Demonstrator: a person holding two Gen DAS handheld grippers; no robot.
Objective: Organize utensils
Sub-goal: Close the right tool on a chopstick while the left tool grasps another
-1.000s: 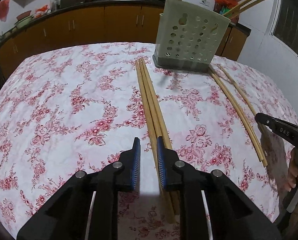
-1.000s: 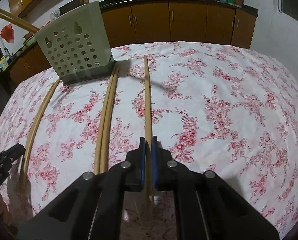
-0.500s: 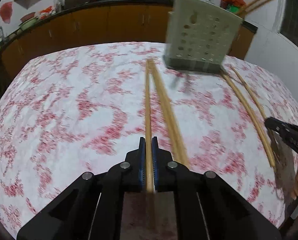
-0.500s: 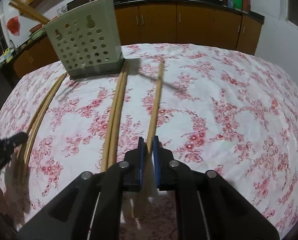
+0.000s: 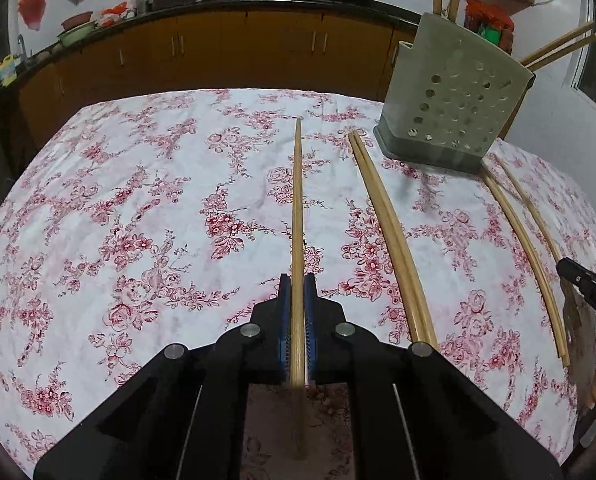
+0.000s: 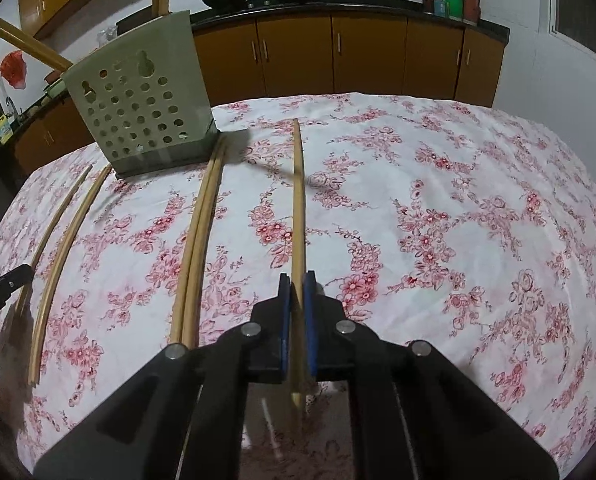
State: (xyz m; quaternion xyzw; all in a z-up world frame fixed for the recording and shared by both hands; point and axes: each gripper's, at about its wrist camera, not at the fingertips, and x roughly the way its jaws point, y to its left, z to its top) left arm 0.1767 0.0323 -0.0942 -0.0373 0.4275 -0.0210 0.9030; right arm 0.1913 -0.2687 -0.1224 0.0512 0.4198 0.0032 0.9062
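Left wrist view: the left gripper (image 5: 297, 290) has its blue-padded jaws closed on a single wooden chopstick (image 5: 297, 200) that runs straight away over the floral tablecloth (image 5: 138, 208) on the desk. To its right a pair of chopsticks (image 5: 389, 232) lies flat, reaching toward the perforated green utensil holder (image 5: 453, 92) at far right, which already has chopsticks standing in it. More chopsticks (image 5: 525, 240) lie farther right.

Right wrist view: the right gripper (image 6: 297, 290) pinches its own chopstick (image 6: 298, 200), jaws shut on it. The chopstick pair (image 6: 202, 232) lies just left, the holder (image 6: 138, 100) far left.
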